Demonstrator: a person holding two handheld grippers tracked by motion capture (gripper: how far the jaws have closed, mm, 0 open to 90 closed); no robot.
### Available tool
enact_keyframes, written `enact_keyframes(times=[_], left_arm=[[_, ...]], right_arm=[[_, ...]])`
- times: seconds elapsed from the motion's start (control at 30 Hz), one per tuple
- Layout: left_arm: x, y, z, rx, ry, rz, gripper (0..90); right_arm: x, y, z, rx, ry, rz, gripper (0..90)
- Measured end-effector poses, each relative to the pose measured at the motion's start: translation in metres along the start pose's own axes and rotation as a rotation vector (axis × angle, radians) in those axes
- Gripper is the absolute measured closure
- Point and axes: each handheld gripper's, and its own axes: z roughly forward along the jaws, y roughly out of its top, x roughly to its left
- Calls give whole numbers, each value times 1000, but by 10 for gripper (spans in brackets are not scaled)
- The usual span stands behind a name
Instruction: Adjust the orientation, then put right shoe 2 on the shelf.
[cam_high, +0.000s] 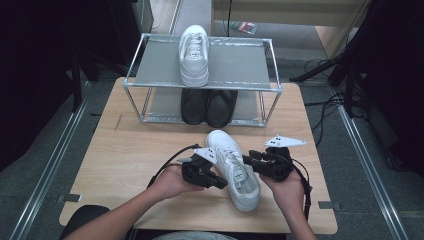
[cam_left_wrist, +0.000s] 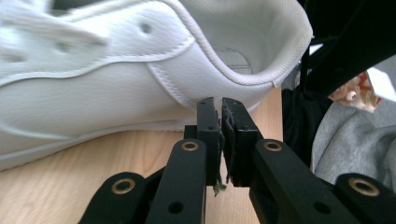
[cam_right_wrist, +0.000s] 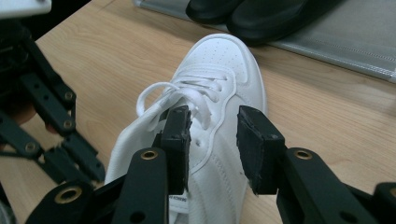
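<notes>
A white lace-up sneaker (cam_high: 232, 167) lies on the wooden table (cam_high: 125, 155), toe toward the rack and heel toward the person. My left gripper (cam_high: 223, 183) is at the shoe's left side near the heel. In the left gripper view its jaws (cam_left_wrist: 220, 103) stand together with only a thin slit, and their tips rest against the sneaker's (cam_left_wrist: 93, 93) side below the collar. My right gripper (cam_high: 248, 160) is at the shoe's right side. In the right gripper view it (cam_right_wrist: 214, 116) is open above the sneaker's (cam_right_wrist: 224, 60) laces and eyelets, its pads pressing on nothing.
A two-shelf metal rack (cam_high: 150, 85) stands at the table's far edge. A matching white sneaker (cam_high: 194, 52) sits on its top shelf, and a pair of black shoes (cam_high: 209, 106) on the lower one. Cables lie on the floor at the right.
</notes>
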Motion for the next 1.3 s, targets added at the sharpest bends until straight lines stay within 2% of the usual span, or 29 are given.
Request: enact_keyframes(times=[0.23, 0.27, 0.3, 0.37, 0.47, 0.57, 0.6, 0.7, 0.93, 1.13, 1.3], left_arm=[[5, -3, -17, -18, 37, -20, 767], [5, -4, -21, -19, 40, -28, 739], [7, -4, -23, -23, 44, -38, 673], [9, -6, -29, -33, 48, -45, 654], [16, -10, -37, -52, 60, -83, 602], [21, -14, -45, -50, 92, -89, 572], [24, -16, -51, -62, 104, -100, 557], [26, -19, -57, -77, 115, -114, 547], [32, -27, -70, -102, 143, -143, 528], [32, -29, -73, -109, 153, -145, 520], [32, -30, -73, -104, 148, -145, 511]], right_arm=[[7, -8, -10, -18, 25, -11, 647], [8, -9, -11, -19, 30, -9, 642], [9, -13, -13, -21, 34, -9, 629], [9, -14, -13, -23, 37, -9, 623], [12, -18, -13, -21, 43, -10, 614], [14, -20, -10, -19, 41, -31, 598], [14, -21, -6, -10, 35, -51, 576], [13, -22, -4, -9, 22, -65, 573], [8, -24, 5, -9, 6, -45, 565], [6, -25, 12, 11, -17, -50, 567], [4, -25, 18, 20, -20, -44, 555]])
